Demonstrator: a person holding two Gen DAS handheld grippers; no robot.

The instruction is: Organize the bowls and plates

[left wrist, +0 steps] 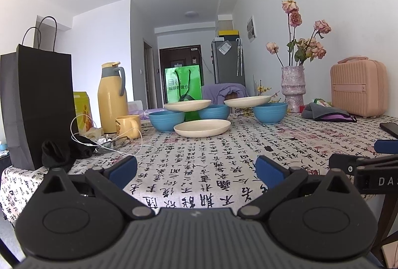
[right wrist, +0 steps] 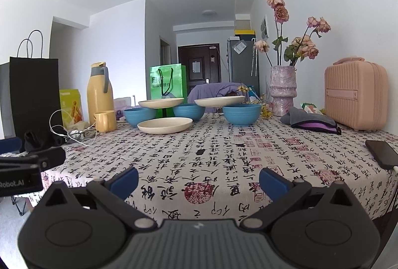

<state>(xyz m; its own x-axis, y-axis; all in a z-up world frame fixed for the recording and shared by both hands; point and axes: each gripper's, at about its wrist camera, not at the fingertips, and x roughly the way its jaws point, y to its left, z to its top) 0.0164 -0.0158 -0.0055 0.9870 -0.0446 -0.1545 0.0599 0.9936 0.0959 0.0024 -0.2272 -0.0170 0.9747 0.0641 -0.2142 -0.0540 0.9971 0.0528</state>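
Three blue bowls stand at the far side of the table: left (left wrist: 166, 120) (right wrist: 139, 116), middle (left wrist: 214, 112) (right wrist: 187, 111), right (left wrist: 270, 112) (right wrist: 241, 114). One cream plate (left wrist: 187, 105) (right wrist: 161, 103) rests on the left and middle bowls. Another cream plate (left wrist: 247, 101) (right wrist: 219, 101) rests on the middle and right bowls. A third cream plate (left wrist: 202, 127) (right wrist: 165, 124) lies on the cloth in front. My left gripper (left wrist: 196, 170) and right gripper (right wrist: 199, 182) are open and empty, near the table's front edge, far from the dishes.
A black paper bag (left wrist: 37, 105), a yellow jug (left wrist: 112, 97), a yellow mug (left wrist: 128, 126) and cables (left wrist: 104, 142) stand at the left. A vase of flowers (left wrist: 293, 88), a pink case (left wrist: 358, 87), folded cloth (left wrist: 325, 113) and a phone (right wrist: 381, 154) are at the right.
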